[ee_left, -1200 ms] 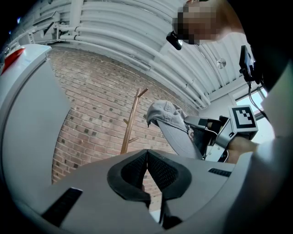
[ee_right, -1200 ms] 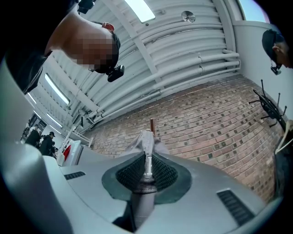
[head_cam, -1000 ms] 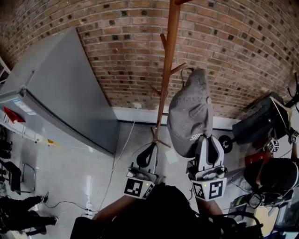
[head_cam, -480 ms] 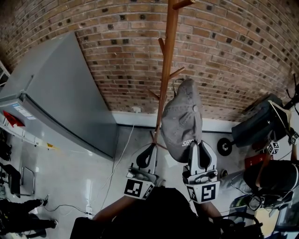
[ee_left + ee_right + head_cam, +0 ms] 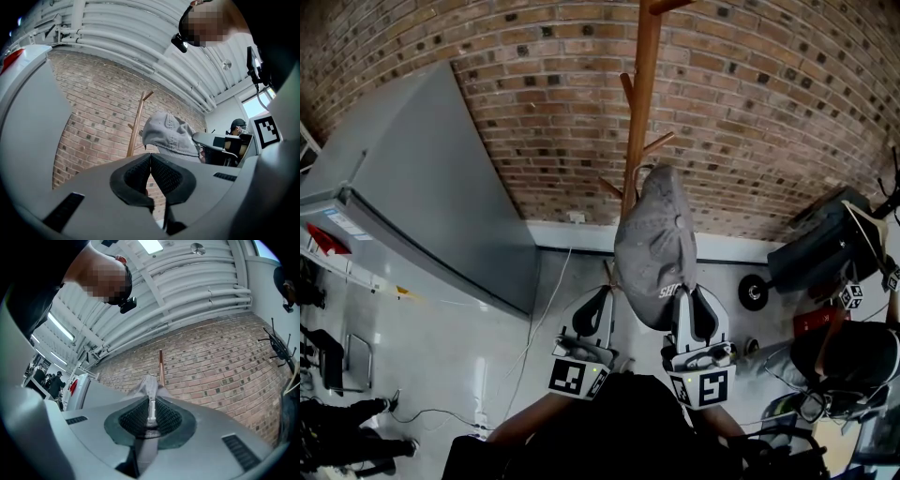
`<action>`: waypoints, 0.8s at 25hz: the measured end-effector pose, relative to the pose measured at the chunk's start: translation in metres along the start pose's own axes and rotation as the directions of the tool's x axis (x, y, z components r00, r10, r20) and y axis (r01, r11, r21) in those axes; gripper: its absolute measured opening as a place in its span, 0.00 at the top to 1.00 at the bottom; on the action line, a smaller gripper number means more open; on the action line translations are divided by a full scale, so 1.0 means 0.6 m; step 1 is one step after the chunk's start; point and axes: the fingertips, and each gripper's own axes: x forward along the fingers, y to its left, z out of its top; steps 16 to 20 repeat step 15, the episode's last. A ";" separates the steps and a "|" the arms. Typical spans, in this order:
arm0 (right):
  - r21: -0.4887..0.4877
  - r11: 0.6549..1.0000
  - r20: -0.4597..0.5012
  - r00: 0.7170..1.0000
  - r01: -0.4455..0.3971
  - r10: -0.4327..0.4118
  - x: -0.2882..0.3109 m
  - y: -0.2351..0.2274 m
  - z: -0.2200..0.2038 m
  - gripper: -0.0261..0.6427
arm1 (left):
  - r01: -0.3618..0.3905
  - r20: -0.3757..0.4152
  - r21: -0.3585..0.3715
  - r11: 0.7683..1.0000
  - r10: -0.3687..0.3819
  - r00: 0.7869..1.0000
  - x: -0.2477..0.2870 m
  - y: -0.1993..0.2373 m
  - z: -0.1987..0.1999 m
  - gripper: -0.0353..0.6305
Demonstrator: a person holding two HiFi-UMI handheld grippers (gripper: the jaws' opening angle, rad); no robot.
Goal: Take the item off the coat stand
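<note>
A grey cap [image 5: 656, 248] hangs in front of the wooden coat stand [image 5: 644, 103], its top just below a side peg; I cannot tell if it touches the peg. My right gripper [image 5: 692, 300] is shut on the cap's brim from below. In the right gripper view the brim [image 5: 150, 386] stands edge-on between the pressed pads of that gripper [image 5: 151, 405], with the stand's pole [image 5: 161, 365] behind. My left gripper [image 5: 595, 305] sits shut and empty, left of the cap. The left gripper view has those jaws [image 5: 150, 160] meeting, with the cap [image 5: 168, 137] and the stand [image 5: 136, 124] beyond.
A brick wall [image 5: 769, 103] backs the stand. A tall grey cabinet [image 5: 422, 187] leans in at the left. A black wheeled bag [image 5: 820, 246] and other dark gear lie at the right. A white cable [image 5: 539, 314] runs over the pale floor.
The right gripper and the cap have moved left and down in the head view, closer to the stand's pole. The left gripper has stayed put.
</note>
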 end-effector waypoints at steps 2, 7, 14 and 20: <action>-0.018 1.000 -0.003 1.000 0.003 -0.003 0.002 0.000 0.000 0.88 | -0.001 -0.003 0.001 1.000 0.001 1.000 0.000 0.001 0.000 0.92; -0.026 1.000 -0.004 1.000 0.000 0.000 0.006 0.001 0.001 0.88 | -0.008 -0.009 0.002 1.000 0.008 1.000 -0.002 0.007 -0.001 0.92; -0.043 0.999 -0.014 0.999 0.034 -0.034 0.007 -0.002 -0.003 0.88 | 0.001 -0.024 -0.007 1.000 -0.002 1.000 -0.004 0.008 -0.008 0.92; -0.044 0.998 -0.017 0.999 0.043 -0.044 0.006 -0.005 -0.003 0.88 | 0.003 -0.027 -0.008 1.000 -0.003 1.000 -0.005 0.008 -0.010 0.92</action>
